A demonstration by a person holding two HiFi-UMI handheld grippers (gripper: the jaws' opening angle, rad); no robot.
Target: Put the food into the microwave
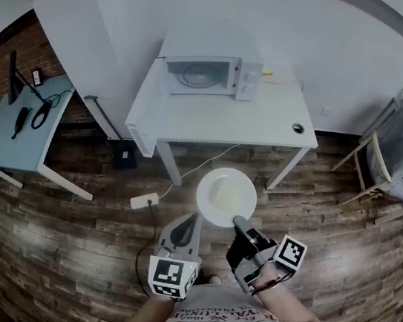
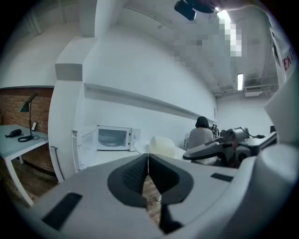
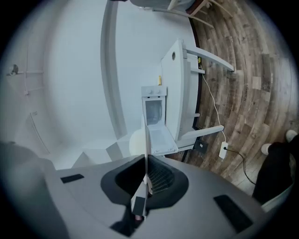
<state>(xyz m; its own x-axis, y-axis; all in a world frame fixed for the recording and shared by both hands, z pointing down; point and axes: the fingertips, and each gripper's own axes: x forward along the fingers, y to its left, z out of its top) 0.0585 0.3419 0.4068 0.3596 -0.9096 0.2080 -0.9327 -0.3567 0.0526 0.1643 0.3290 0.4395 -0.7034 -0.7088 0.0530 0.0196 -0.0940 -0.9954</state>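
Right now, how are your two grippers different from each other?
The right gripper is shut on the rim of the white plate; the left gripper is shut on nothing. The right gripper is rolled onto its side, so its view shows the room sideways; the left gripper sits upright. Both are closed, and both face the microwave, whose door is open.

Downward head view and both gripper views, all toward microwave [image 1: 210, 75]
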